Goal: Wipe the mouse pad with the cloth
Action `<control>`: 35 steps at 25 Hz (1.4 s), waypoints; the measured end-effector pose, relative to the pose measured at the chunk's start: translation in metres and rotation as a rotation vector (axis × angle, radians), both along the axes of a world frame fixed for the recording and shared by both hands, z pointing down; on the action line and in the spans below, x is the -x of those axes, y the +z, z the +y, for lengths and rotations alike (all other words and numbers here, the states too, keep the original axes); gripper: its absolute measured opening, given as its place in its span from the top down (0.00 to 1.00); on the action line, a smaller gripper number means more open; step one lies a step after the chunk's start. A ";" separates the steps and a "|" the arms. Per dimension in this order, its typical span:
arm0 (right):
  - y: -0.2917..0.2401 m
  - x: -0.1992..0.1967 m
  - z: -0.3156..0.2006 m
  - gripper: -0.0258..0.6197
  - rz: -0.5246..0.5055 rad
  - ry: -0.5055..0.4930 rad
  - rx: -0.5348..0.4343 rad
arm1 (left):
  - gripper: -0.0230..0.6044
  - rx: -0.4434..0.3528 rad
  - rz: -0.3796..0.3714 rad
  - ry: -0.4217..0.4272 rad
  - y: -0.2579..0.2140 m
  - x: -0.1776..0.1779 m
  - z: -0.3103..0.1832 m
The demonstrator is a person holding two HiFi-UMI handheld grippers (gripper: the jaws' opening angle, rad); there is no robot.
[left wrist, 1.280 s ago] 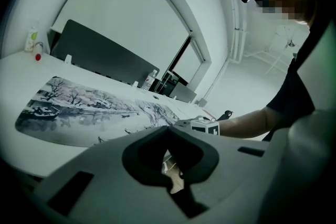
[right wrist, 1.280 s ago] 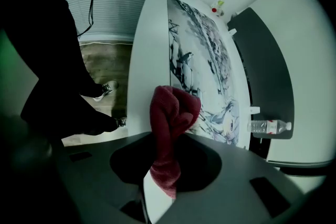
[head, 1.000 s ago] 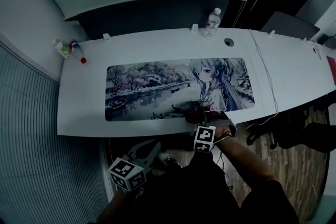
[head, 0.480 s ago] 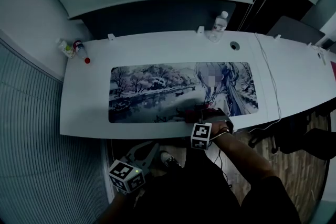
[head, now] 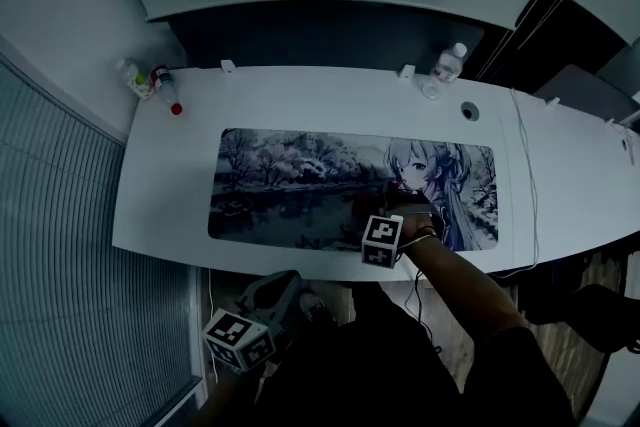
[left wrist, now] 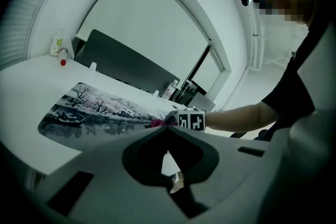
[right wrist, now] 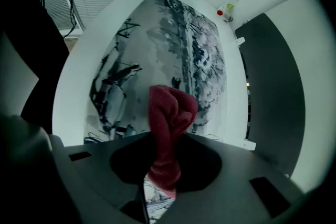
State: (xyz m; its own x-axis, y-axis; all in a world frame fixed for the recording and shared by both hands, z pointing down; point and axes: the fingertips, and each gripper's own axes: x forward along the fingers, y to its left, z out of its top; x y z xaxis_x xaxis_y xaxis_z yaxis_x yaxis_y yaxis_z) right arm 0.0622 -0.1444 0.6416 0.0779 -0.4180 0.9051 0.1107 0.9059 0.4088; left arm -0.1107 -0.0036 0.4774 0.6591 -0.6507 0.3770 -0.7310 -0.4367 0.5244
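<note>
The right tongs (right wrist: 165,138) are clenching the red cloth (right wrist: 169,110) on the mouse pad (head: 290,185). The left tongs (left wrist: 168,131) are hanging clenched, empty.

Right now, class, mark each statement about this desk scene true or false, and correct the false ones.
1. The right gripper holds a red cloth. True.
2. The cloth is over bare white desk. False: it is over the mouse pad.
3. The left gripper presses on the pad. False: it hangs empty below the desk's near edge.
4. A water bottle stands at the desk's far edge. True.
</note>
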 end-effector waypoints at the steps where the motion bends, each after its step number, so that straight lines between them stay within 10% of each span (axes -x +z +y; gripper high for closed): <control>1: 0.000 0.000 -0.009 0.79 -0.002 -0.003 -0.002 | 0.95 0.006 -0.001 -0.014 0.001 0.000 -0.003; 17: 0.006 0.002 -0.136 0.79 -0.096 0.027 -0.016 | 0.95 0.068 -0.028 -0.148 0.014 -0.017 -0.038; 35: -0.003 0.024 -0.167 0.79 -0.120 0.018 -0.059 | 0.95 0.062 -0.036 -0.255 0.008 -0.007 -0.033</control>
State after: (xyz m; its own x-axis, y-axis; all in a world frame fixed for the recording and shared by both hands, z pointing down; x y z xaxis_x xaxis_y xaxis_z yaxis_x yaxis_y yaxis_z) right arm 0.0377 -0.3114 0.6384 -0.0214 -0.4703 0.8822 0.0418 0.8813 0.4708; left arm -0.1036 -0.0362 0.4856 0.4623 -0.7689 0.4417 -0.8319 -0.2037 0.5162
